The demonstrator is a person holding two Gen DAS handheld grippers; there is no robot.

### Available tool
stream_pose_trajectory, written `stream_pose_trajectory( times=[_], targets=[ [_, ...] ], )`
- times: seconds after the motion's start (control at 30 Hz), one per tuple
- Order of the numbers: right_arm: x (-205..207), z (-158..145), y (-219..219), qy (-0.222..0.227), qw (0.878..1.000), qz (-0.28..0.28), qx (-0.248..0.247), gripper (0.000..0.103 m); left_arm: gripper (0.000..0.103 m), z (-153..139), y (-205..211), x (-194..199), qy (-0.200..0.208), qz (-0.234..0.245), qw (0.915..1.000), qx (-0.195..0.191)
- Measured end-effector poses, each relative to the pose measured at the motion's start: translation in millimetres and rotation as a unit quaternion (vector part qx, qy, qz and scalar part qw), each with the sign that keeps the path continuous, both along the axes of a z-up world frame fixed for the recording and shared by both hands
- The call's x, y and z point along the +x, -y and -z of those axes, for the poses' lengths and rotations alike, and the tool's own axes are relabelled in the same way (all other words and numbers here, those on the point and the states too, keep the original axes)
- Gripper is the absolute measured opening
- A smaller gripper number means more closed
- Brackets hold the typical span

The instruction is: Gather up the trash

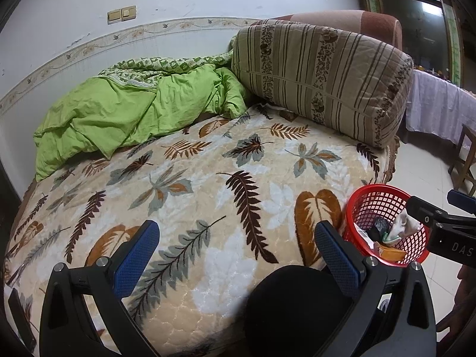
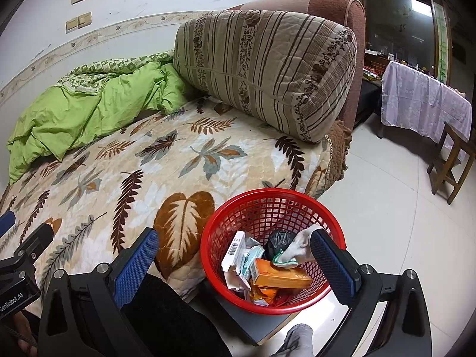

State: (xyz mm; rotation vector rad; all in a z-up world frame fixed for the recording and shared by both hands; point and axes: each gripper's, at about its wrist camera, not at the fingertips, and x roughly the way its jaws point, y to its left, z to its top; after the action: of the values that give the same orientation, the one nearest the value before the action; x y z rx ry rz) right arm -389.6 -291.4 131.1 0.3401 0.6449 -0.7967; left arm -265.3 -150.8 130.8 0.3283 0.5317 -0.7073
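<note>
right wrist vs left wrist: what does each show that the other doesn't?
Only the right wrist view: the white barcoded box inside the red basket, a dark stool under it, and a grey sock on the floor.

Only the left wrist view: nothing distinct beyond more of the leaf-print blanket.

Both: basket, orange box, black bag, green quilt, striped cushion, and both hand-held grippers open, left, right.

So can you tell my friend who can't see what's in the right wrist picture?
The open right gripper hangs above a red plastic mesh basket holding an orange carton, white box, black bag and white sock, beside a leaf-patterned bed.
</note>
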Motion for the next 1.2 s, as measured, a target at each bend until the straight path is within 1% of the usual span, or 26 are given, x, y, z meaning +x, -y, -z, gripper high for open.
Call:
stream_pose_trajectory(
  times=[1.0, 1.2],
  targets=[
    [2.6, 2.2, -0.3, -0.003, 1.000, -0.005, 0.001, 0.102, 0.103, 0.4, 2.0, -2.7, 0.001, -0.001, 1.0000, 0.002],
    [1.8, 6.4, 1.0, -0.005, 1.000, -0.007, 0.003, 0.102, 0.103, 0.4, 3.2, -3.7, 0.000, 0.000, 1.0000, 0.003]
  ],
)
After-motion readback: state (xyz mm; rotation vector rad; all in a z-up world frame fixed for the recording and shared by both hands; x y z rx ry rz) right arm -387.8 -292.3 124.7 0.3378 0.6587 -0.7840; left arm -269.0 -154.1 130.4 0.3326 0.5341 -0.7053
